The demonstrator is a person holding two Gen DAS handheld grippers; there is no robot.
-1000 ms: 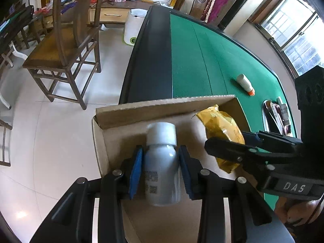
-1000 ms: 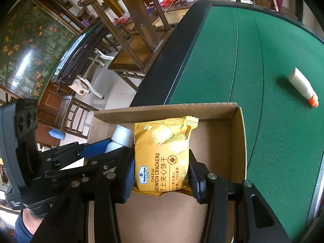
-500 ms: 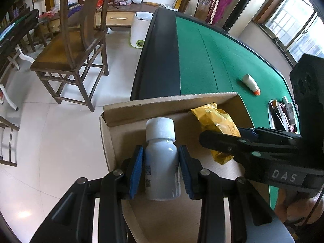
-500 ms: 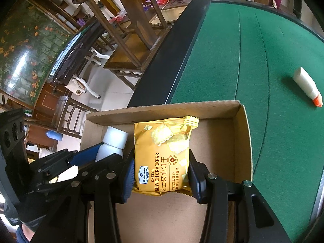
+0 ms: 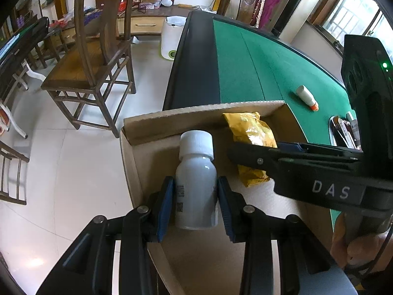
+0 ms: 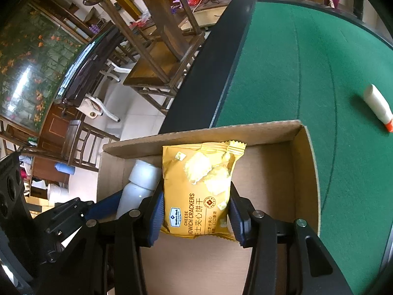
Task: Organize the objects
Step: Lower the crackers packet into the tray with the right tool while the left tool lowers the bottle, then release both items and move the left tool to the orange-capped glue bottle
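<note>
An open cardboard box (image 5: 203, 114) (image 6: 304, 172) sits at the near corner of the green table. My left gripper (image 5: 196, 188) is shut on a white bottle (image 5: 196, 186) with a white cap, held inside the box at its left side. Beside it, my right gripper (image 6: 195, 207) is shut on a yellow packet of cheese sandwich crackers (image 6: 199, 189), also inside the box. In the left wrist view the packet (image 5: 250, 135) shows to the right of the bottle, under the right gripper's dark finger. The bottle (image 6: 140, 186) shows left of the packet in the right wrist view.
A white tube with an orange cap (image 5: 307, 97) (image 6: 378, 107) lies on the green felt (image 5: 258, 68) beyond the box. A tray of small items (image 5: 343, 130) is at the right edge. Wooden chairs (image 5: 98, 56) stand on the tiled floor left of the table's black rim (image 5: 196, 64).
Both grippers keep their holds. The bottle's cap now stands further clear of the left fingers and closer to the box's far wall; the box looks slightly nearer.
</note>
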